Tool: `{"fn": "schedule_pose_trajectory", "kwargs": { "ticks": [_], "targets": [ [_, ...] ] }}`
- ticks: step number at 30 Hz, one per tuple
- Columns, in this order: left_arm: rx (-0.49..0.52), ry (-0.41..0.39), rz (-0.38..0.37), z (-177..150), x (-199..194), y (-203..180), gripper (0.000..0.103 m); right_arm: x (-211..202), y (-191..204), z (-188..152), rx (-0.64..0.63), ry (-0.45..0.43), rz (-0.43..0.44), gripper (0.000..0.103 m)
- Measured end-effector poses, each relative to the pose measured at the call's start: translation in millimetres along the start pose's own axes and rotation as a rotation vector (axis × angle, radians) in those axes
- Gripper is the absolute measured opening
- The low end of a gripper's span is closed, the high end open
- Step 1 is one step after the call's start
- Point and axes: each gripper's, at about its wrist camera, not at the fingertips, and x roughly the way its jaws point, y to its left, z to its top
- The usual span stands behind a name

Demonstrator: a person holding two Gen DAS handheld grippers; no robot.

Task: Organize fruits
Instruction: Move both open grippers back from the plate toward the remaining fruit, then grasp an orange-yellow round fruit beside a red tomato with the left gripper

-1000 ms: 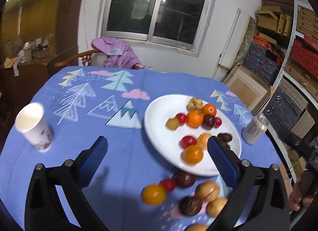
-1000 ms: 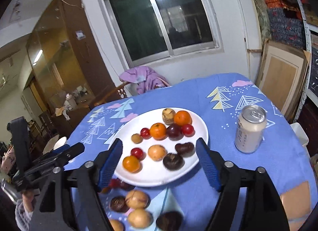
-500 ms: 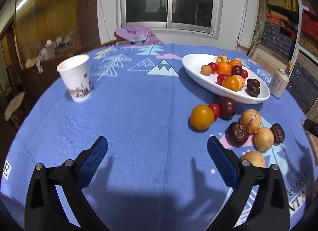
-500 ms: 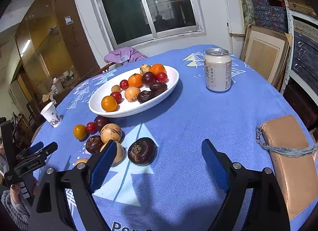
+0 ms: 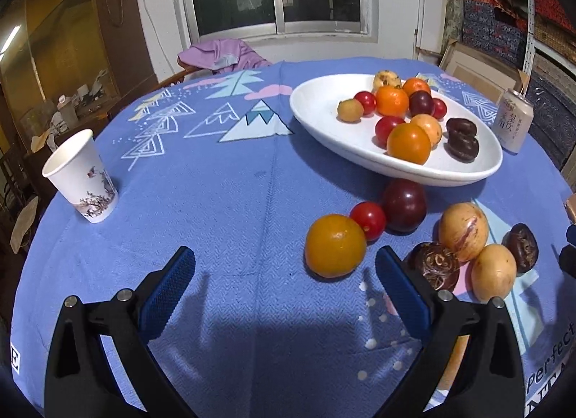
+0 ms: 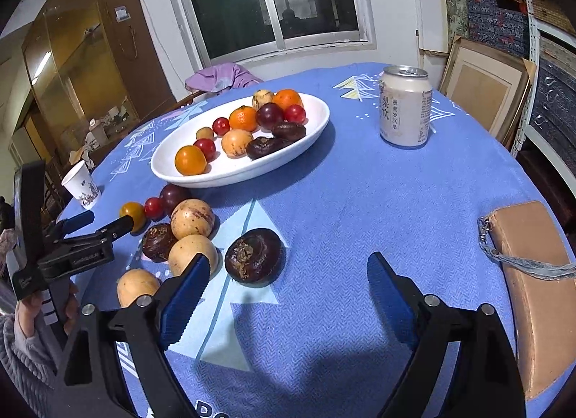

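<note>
Both grippers hover low over a blue tablecloth (image 5: 223,180), jaws spread wide and empty. The right gripper's (image 6: 284,274) jaws have just been opening; a dark wrinkled fruit (image 6: 255,256) lies just ahead, toward its left jaw. An orange (image 5: 334,245) sits just ahead of the left gripper (image 5: 284,266), near its right jaw. More loose fruit lies between them and the white plate (image 5: 324,130) beyond. This looks like the approach to a pick: next, centre the jaws around one fruit and close gently.

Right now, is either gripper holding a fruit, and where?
Nothing is held. The left gripper and the right gripper both stand open over the tablecloth, nothing between the jaws.
</note>
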Motion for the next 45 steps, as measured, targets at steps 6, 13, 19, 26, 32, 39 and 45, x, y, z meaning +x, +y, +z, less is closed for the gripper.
{"fn": "schedule_pose_trajectory", "kwargs": {
  "ticks": [6, 13, 19, 26, 32, 39, 45],
  "targets": [
    [-0.087, 0.026, -0.036, -0.2, 8.3, 20.8, 0.099, 9.6, 12.4, -5.5, -0.068, 0.033, -0.012, 0.09],
    [-0.122, 0.016, -0.016, -6.7, 0.9, 38.5, 0.099, 7.4, 7.9, -5.0, -0.04, 0.023, -0.001, 0.09],
    [-0.1, 0.002, -0.074, 0.7, 5.4, 29.2, 0.099, 7.4, 12.3, -6.2, -0.072, 0.018, 0.007, 0.09],
    [-0.071, -0.005, -0.092, 6.6, 9.1, 20.8, 0.099, 8.2, 13.4, -6.3, -0.079, 0.021, 0.014, 0.09],
    [-0.036, -0.001, -0.135, 9.1, 12.0, 12.9, 0.083, 8.7, 17.9, -6.7, -0.103, 0.023, 0.024, 0.09],
    [-0.023, 0.013, -0.204, 9.2, 15.6, 8.5, 0.068, 11.6, 22.2, -6.0, -0.127, 0.035, 0.026, 0.084],
    [-0.033, 0.042, -0.271, 10.1, 22.8, 7.6, 0.053, 13.3, 22.7, -5.3, -0.127, 0.043, 0.033, 0.08]
  ]
}}
